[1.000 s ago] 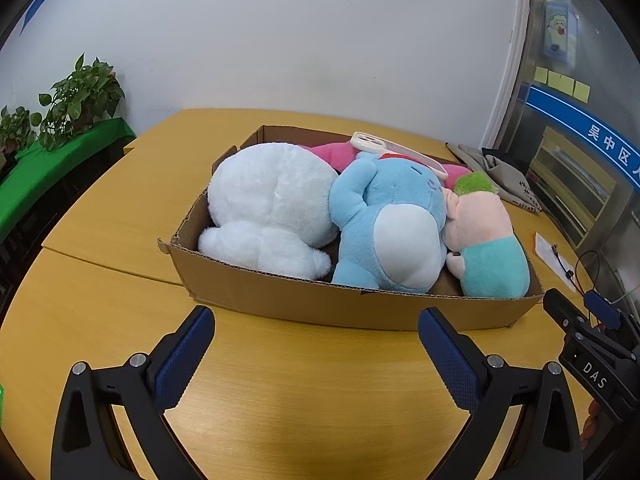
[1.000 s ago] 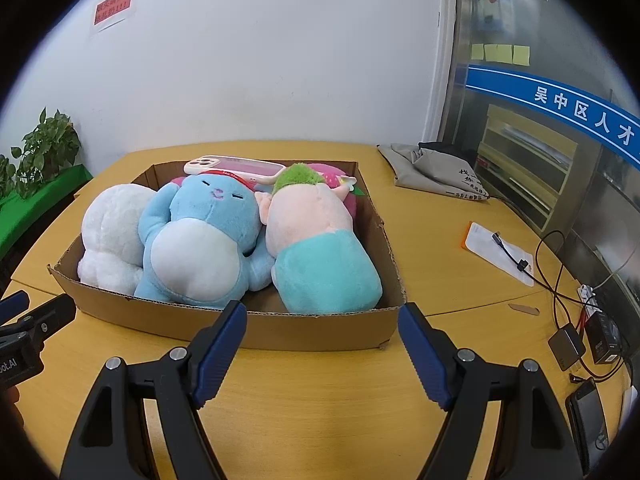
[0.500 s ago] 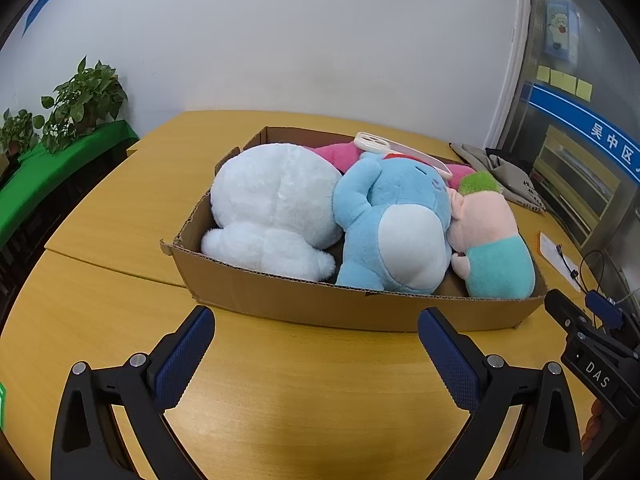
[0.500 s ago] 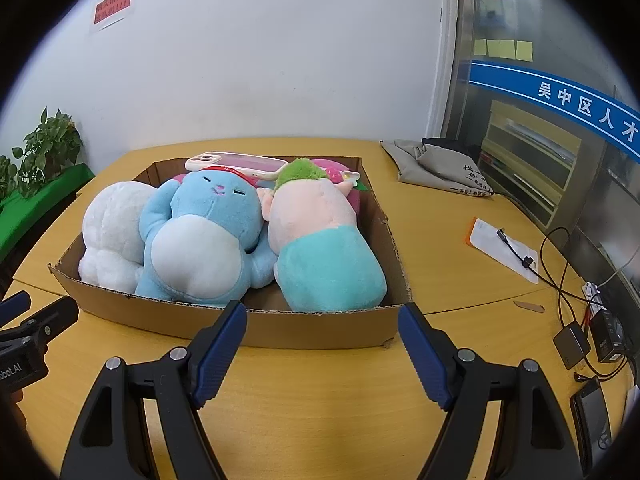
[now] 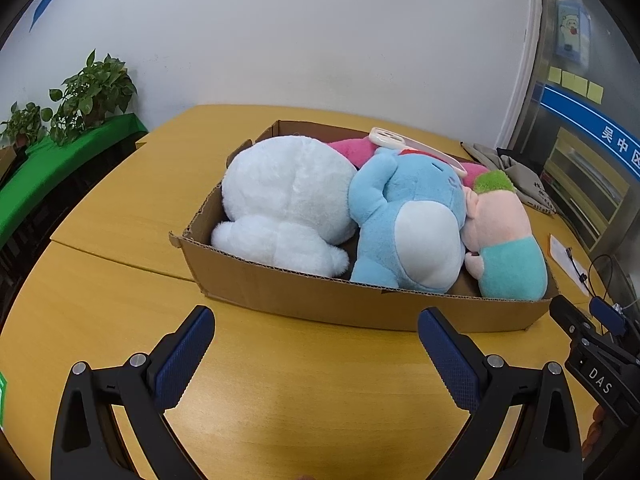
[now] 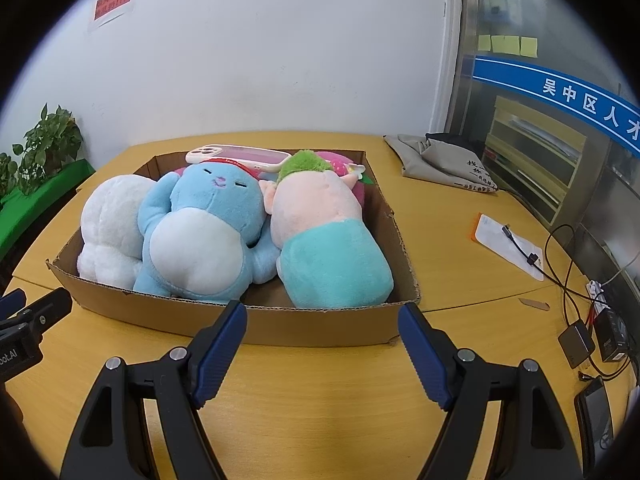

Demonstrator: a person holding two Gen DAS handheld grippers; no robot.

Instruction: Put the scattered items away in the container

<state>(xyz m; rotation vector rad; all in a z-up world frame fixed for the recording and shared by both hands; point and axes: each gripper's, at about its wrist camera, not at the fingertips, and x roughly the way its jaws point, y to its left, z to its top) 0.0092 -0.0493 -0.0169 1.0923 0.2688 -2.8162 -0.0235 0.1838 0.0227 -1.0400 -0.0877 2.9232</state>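
Observation:
A shallow cardboard box (image 5: 360,308) (image 6: 304,326) sits on the wooden table. Inside lie a white plush (image 5: 288,204) (image 6: 108,220), a blue plush (image 5: 408,224) (image 6: 204,224) and a pink plush with teal trousers and green hair (image 5: 504,240) (image 6: 324,236). A pink-cased phone (image 5: 404,146) (image 6: 240,156) rests on top at the back, over a magenta plush (image 5: 352,150). My left gripper (image 5: 316,340) hangs open in front of the box, nothing between its blue pads. My right gripper (image 6: 322,336) is open too, just short of the box's near wall.
A grey cloth bag (image 6: 444,160) lies at the back right. A paper with a cable (image 6: 512,244), adapters (image 6: 576,342) and a dark device (image 6: 596,408) crowd the right edge. Potted plants (image 5: 92,92) stand on a green shelf left of the table.

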